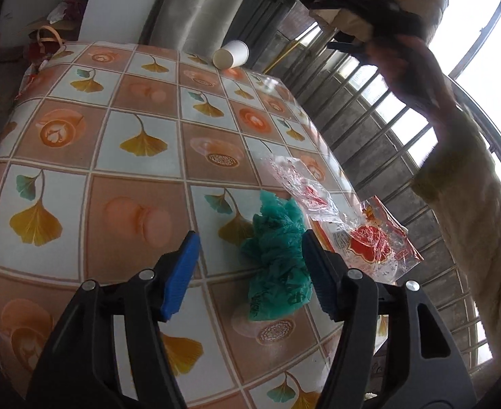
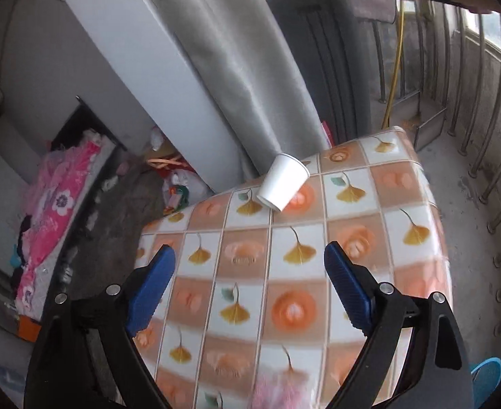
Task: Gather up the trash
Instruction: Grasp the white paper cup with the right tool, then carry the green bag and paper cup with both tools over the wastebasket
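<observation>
In the left wrist view a crumpled green plastic bag (image 1: 277,259) lies on the patterned tablecloth (image 1: 121,170), partly between the blue pads of my left gripper (image 1: 248,274); the jaws stand open and neither pad presses on it. To its right lie a clear crinkled wrapper (image 1: 304,187) and a red and clear packet (image 1: 373,238) at the table's edge. A white paper cup (image 1: 231,54) lies tipped at the far edge. In the right wrist view my right gripper (image 2: 250,272) hangs open and empty above the tablecloth (image 2: 318,272), with the white paper cup (image 2: 282,182) ahead of it.
A grey curtain (image 2: 236,51) hangs behind the table. Metal railing bars (image 2: 488,136) run along the right. Pink bedding (image 2: 56,211) and a bag of clutter (image 2: 178,184) lie on the floor to the left. A cream sleeve (image 1: 471,221) holding the other gripper crosses the upper right.
</observation>
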